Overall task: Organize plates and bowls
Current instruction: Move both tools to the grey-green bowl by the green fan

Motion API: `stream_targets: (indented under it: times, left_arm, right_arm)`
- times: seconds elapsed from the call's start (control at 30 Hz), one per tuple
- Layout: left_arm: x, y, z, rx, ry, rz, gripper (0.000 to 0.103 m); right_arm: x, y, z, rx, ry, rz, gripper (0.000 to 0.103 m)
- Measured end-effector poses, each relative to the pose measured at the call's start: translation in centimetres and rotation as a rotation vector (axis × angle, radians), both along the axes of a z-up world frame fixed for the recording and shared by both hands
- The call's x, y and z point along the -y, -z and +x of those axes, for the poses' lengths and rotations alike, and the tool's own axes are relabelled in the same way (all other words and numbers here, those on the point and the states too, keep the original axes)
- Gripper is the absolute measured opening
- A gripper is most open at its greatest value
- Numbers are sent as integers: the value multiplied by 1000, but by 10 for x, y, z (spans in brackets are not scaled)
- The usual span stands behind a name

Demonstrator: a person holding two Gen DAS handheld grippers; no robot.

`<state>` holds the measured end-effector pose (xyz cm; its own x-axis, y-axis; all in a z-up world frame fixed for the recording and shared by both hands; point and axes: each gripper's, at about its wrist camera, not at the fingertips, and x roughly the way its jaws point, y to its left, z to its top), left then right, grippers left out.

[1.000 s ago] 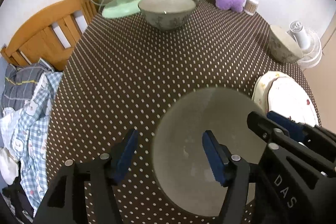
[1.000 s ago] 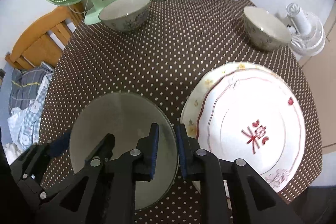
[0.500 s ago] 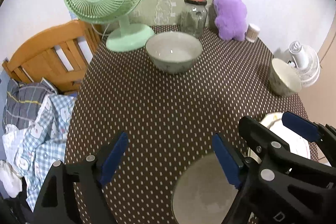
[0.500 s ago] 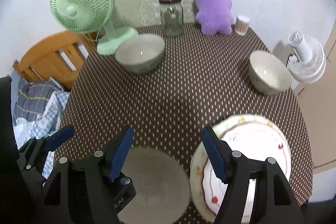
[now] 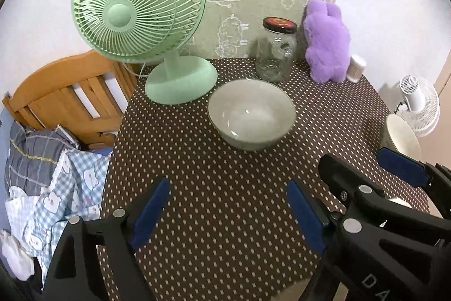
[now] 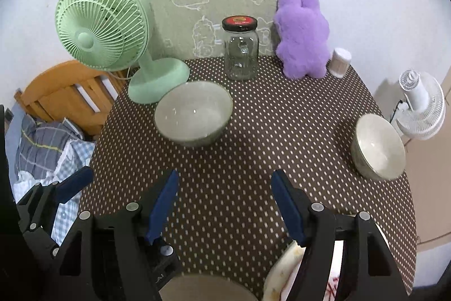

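Both tools, left (image 5: 228,212) and right (image 6: 224,206), are wide apart and hold nothing. One bowl (image 6: 194,113) sits near the worktop's (image 6: 282,131) back edge. Another bowl (image 6: 379,147) sits at its right edge.

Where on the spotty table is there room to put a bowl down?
Bare cloth lies between the big bowl and the small bowl, ahead of both grippers. The back is crowded: green fan, jar, purple toy.

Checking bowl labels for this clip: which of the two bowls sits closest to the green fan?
The larger grey bowl, just in front of the green fan base. The smaller cream bowl sits at the table's opposite edge, near the white fan.
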<state>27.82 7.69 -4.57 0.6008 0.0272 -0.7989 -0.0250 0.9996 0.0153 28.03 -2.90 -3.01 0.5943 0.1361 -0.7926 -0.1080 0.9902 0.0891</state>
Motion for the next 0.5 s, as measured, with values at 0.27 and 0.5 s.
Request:
stream_targets:
  times: [0.27, 0.5]
  left_arm:
    - [-4, 7, 46, 28, 3, 27, 87]
    - [-12, 27, 80, 30, 7, 26, 86]
  right_arm:
    - [-9, 8, 47, 30, 27, -9, 72]
    - [-14, 27, 84, 17, 41, -17, 72]
